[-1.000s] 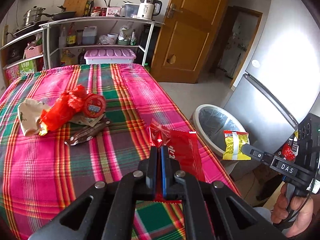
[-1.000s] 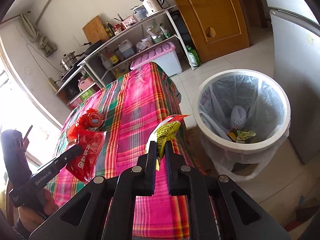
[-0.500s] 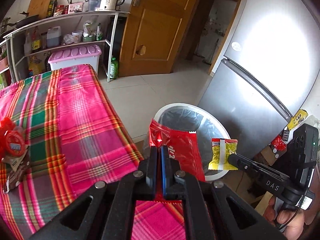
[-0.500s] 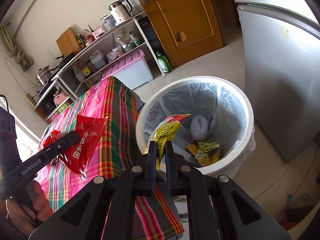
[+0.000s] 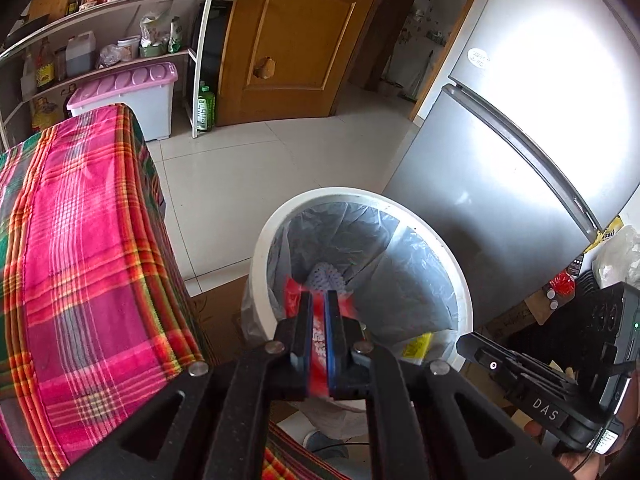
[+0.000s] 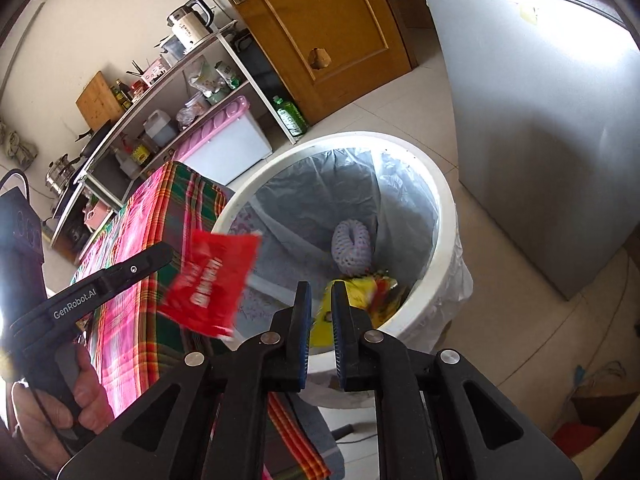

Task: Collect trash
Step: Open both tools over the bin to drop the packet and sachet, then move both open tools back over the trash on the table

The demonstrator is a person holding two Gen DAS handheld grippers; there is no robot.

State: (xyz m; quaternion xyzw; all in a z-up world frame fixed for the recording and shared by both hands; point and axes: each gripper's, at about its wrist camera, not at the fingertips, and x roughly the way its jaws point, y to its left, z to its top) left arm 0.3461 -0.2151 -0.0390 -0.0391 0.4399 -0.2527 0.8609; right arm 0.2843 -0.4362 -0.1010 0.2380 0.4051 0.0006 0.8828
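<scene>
My left gripper (image 5: 318, 296) hangs over the white lined bin (image 5: 360, 194), and its jaws are opening. The red snack wrapper (image 5: 318, 332) shows blurred in the gap between the pads, low and loose. In the right wrist view the red wrapper (image 6: 212, 280) tilts just off the left gripper's tip (image 6: 166, 254), above the bin's near rim. My right gripper (image 6: 322, 286) is over the bin (image 6: 400, 148) too, jaws opening. The yellow wrapper (image 6: 352, 300) drops blurred below its fingertips, free of the pads. It also shows as a yellow wrapper (image 5: 418, 346) by the right gripper (image 5: 464, 346).
A white foam net (image 6: 352, 246) and other scraps lie in the bin. The plaid-covered table (image 5: 80, 240) stands left of the bin, a grey fridge (image 5: 500, 200) right of it. Behind are a wooden door (image 5: 292, 40), a shelf rack and a pink-lidded box (image 5: 128, 80).
Both grippers swung from the table's edge to over the bin. Their jaws have parted a little. The red wrapper has slid lower and the yellow one has left the right pads.
</scene>
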